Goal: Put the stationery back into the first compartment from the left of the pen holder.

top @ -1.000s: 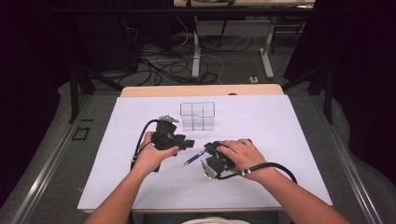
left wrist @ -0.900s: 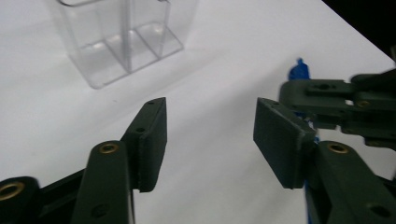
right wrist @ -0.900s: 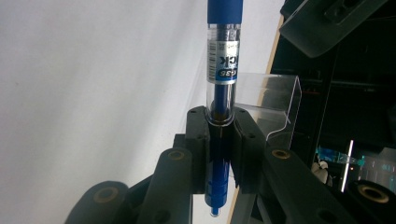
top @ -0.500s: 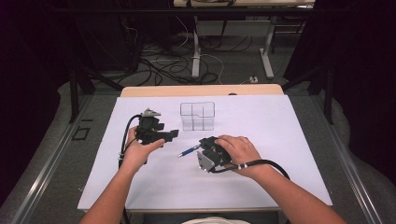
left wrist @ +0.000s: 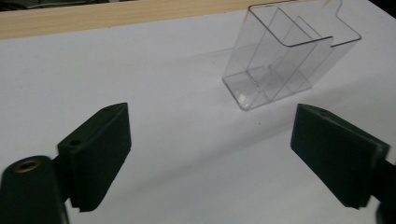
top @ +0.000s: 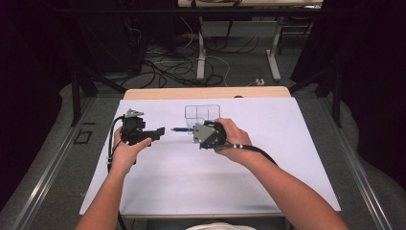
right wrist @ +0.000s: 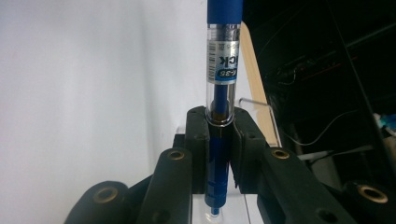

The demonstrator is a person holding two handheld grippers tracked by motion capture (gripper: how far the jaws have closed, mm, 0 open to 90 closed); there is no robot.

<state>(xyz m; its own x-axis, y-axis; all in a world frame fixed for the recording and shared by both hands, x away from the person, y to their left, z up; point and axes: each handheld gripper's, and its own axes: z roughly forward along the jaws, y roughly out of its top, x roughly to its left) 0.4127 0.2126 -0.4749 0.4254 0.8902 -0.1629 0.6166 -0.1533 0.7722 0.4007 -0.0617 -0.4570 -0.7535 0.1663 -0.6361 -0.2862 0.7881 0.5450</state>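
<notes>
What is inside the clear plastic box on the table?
The clear box looks empty: through its walls you see thin dividers making compartments, with nothing in them. In the high view, the right tool, holding the blue pen, covers the box's near corner.

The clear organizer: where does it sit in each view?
High view: clear organizer at the white mat's far middle, behind the right tool.
Left gripper view: upper right, upright.
Right gripper view: one edge behind the pen.
Shared landmark: the white mat.
</notes>
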